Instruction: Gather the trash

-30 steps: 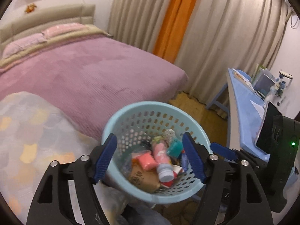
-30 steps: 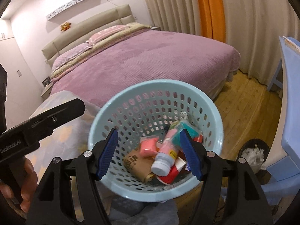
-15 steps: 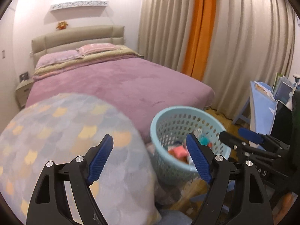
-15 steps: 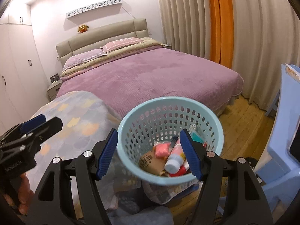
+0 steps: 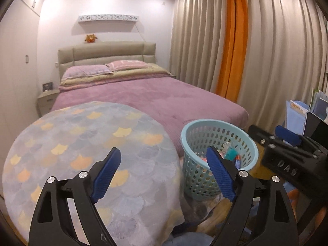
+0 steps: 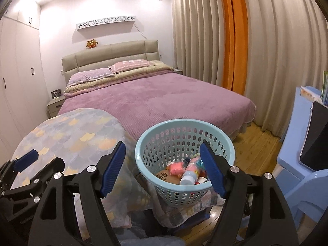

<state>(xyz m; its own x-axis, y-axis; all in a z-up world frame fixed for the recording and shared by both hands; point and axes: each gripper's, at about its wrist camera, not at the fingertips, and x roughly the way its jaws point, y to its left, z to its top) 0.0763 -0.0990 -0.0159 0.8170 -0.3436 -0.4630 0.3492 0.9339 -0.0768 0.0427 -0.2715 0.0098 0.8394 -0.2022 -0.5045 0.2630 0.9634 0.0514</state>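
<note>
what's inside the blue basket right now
In the basket lie a pink bottle with a white cap, a pink packet, a brown cardboard piece and something teal. Whatever sits beneath them is covered.

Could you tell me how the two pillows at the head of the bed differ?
The left pillow is lilac with a fine pattern; the right pillow is pink with pale lettering. The lilac one sits nearer the camera and lower; the pink one lies further back. Both lie flat against the beige headboard.
</note>
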